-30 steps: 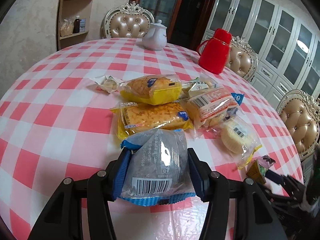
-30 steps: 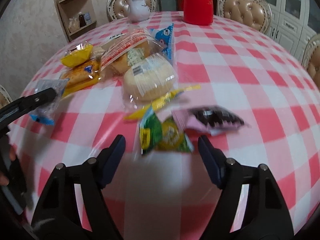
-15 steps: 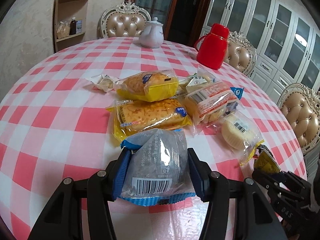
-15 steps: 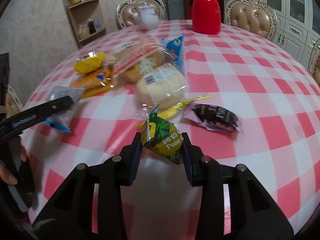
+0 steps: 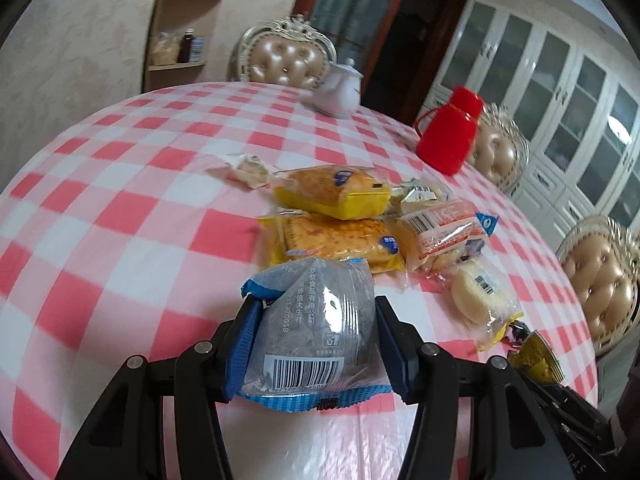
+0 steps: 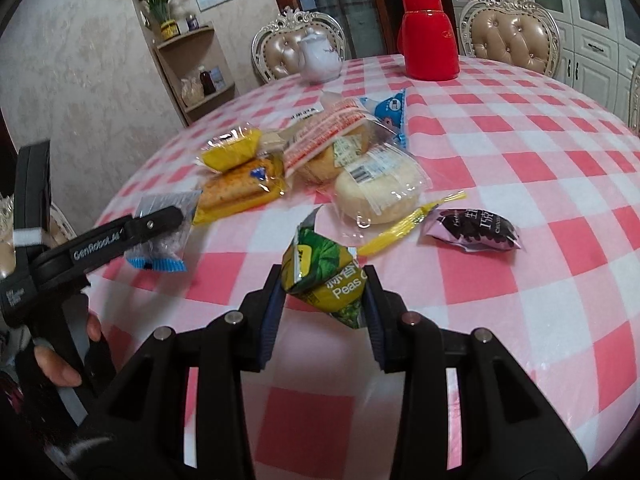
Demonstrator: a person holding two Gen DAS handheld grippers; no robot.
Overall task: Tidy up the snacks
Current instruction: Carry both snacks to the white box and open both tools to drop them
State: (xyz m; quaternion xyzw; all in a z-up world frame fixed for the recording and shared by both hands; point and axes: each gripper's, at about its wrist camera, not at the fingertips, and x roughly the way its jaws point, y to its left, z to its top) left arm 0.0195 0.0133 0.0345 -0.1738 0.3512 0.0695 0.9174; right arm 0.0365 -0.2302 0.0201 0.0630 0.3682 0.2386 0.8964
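Currently the right gripper (image 6: pixel 323 295) is clamped on a small green-and-yellow foil packet of peas (image 6: pixel 322 278), raised off the pink-and-white checked tablecloth (image 6: pixel 520 168); its jaws have just been closing, and the packet now sits pinched between the blue pads. This packet appears light, crinkly and slick, so a grip across the filled middle, as held, should be surer than one on the flat sealed edge. The left gripper (image 5: pixel 314 344) holds a grey clear-film bun packet with blue crimped ends (image 5: pixel 316 332) across its width, at a moderate opening; the contents look soft and easily crushed, so firm squeezing is inadvisable. Beyond, a dark chocolate packet (image 6: pixel 472 230) lies apart from the heap of film-wrapped breads (image 6: pixel 376 184), all light and compressible. Farthest stand a red thermos jug (image 6: pixel 428 44) and a white teapot (image 6: pixel 320 54).
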